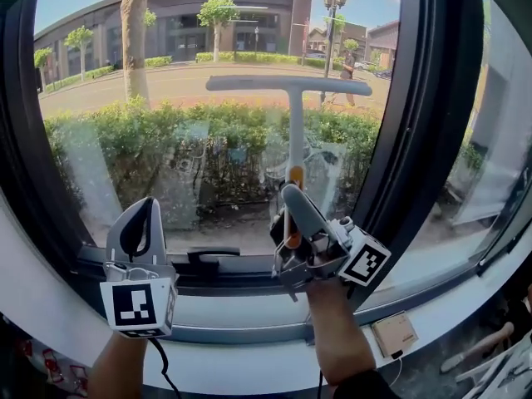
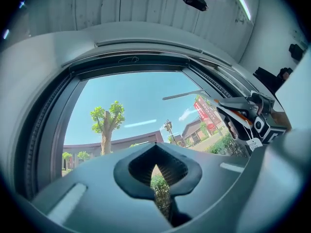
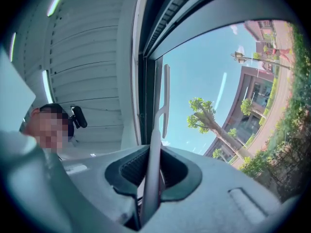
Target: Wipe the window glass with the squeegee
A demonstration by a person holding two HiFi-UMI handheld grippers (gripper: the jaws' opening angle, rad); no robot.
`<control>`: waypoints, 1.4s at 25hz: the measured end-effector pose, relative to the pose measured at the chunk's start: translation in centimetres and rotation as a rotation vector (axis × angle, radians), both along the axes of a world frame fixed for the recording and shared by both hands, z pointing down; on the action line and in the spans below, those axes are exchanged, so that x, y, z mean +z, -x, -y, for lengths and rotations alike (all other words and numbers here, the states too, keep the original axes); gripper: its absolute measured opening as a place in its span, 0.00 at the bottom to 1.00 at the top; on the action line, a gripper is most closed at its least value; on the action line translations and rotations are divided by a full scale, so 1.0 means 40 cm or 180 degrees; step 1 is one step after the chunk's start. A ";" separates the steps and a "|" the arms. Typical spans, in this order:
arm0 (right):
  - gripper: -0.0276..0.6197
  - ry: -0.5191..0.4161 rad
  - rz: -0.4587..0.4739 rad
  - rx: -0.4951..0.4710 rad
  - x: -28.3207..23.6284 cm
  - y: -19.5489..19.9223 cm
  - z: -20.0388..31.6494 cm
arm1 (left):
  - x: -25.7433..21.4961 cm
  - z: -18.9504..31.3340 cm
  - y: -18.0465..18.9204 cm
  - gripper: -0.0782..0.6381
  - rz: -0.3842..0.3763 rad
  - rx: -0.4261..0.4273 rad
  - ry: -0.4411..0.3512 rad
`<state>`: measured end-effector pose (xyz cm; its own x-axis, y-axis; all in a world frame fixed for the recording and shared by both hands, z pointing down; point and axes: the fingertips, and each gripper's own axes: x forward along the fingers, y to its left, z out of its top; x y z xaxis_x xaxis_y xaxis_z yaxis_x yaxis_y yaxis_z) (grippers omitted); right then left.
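White sill point(image 1: 241, 362) runs just below window glass point(image 1: 208, 98), curving L to R. One item on it: small flat tan box point(image 1: 393, 332), under glass's lower-R corner, thin cable at its near edge.

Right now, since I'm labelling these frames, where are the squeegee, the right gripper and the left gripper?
squeegee point(image 1: 288, 84), head view, middle of its blade.
right gripper point(image 3: 150, 173), right gripper view, between jaws shut on the handle.
left gripper point(image 2: 156, 169), left gripper view, between its fingertips.

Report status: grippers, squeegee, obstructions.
Right gripper shut on white T-shaped squeegee, handle in fingers, blade raised before the window glass. Left gripper shut, empty, low near the sill. Nothing seen blocking the blade.
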<state>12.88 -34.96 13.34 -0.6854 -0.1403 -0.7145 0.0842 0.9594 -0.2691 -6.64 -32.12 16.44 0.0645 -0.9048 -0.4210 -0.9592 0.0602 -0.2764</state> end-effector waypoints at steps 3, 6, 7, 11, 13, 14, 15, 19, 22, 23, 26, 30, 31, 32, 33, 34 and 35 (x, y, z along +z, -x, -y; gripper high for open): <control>0.11 -0.0013 -0.0076 -0.0128 0.022 0.138 0.007 | 0.023 0.004 0.090 0.13 0.0102 -0.0062 -0.0024; 0.11 -0.0050 -0.0157 -0.0284 0.022 0.291 -0.040 | 0.007 -0.048 0.199 0.13 0.0097 -0.0133 -0.0088; 0.11 -0.0074 -0.0176 -0.0353 0.013 0.353 -0.062 | -0.004 -0.076 0.248 0.13 0.0089 -0.0176 -0.0120; 0.11 -0.0174 -0.0226 -0.0572 -0.038 0.609 -0.146 | -0.044 -0.185 0.465 0.13 0.0011 -0.0337 -0.0197; 0.11 -0.0221 -0.0242 -0.0641 -0.070 0.719 -0.173 | -0.061 -0.231 0.552 0.13 0.0019 -0.0389 -0.0223; 0.11 -0.0242 -0.0256 -0.0656 -0.088 0.767 -0.180 | -0.070 -0.251 0.586 0.13 0.0034 -0.0407 -0.0247; 0.11 -0.0255 -0.0270 -0.0658 -0.107 0.810 -0.183 | -0.080 -0.270 0.614 0.13 0.0052 -0.0423 -0.0274; 0.11 -0.0235 -0.0239 -0.0547 -0.209 0.935 -0.163 | -0.130 -0.334 0.698 0.13 0.0105 -0.0459 -0.0381; 0.11 -0.0166 -0.0175 -0.0449 -0.275 0.991 -0.133 | -0.165 -0.366 0.743 0.13 0.0142 -0.0480 -0.0450; 0.11 -0.0123 -0.0155 -0.0436 -0.282 0.999 -0.124 | -0.166 -0.373 0.750 0.13 0.0154 -0.0488 -0.0458; 0.11 -0.0020 -0.0132 -0.0403 -0.281 1.001 -0.109 | -0.157 -0.387 0.749 0.13 0.0155 -0.0482 -0.0460; 0.11 0.0078 -0.0160 -0.0370 -0.271 1.004 -0.086 | -0.164 -0.369 0.744 0.13 0.0156 -0.0445 -0.0421; 0.11 0.0102 -0.0178 -0.0355 -0.263 1.007 -0.080 | -0.163 -0.362 0.746 0.13 0.0145 -0.0433 -0.0416; 0.11 0.0124 -0.0194 -0.0341 -0.249 1.010 -0.078 | -0.158 -0.357 0.748 0.13 0.0122 -0.0421 -0.0413; 0.11 0.0152 -0.0203 -0.0332 -0.228 1.012 -0.080 | -0.145 -0.355 0.752 0.13 0.0094 -0.0410 -0.0408; 0.11 0.0190 -0.0204 -0.0324 -0.199 1.013 -0.086 | -0.127 -0.353 0.756 0.13 0.0068 -0.0405 -0.0399; 0.11 0.0235 -0.0201 -0.0315 -0.164 1.013 -0.093 | -0.103 -0.352 0.758 0.13 0.0052 -0.0407 -0.0383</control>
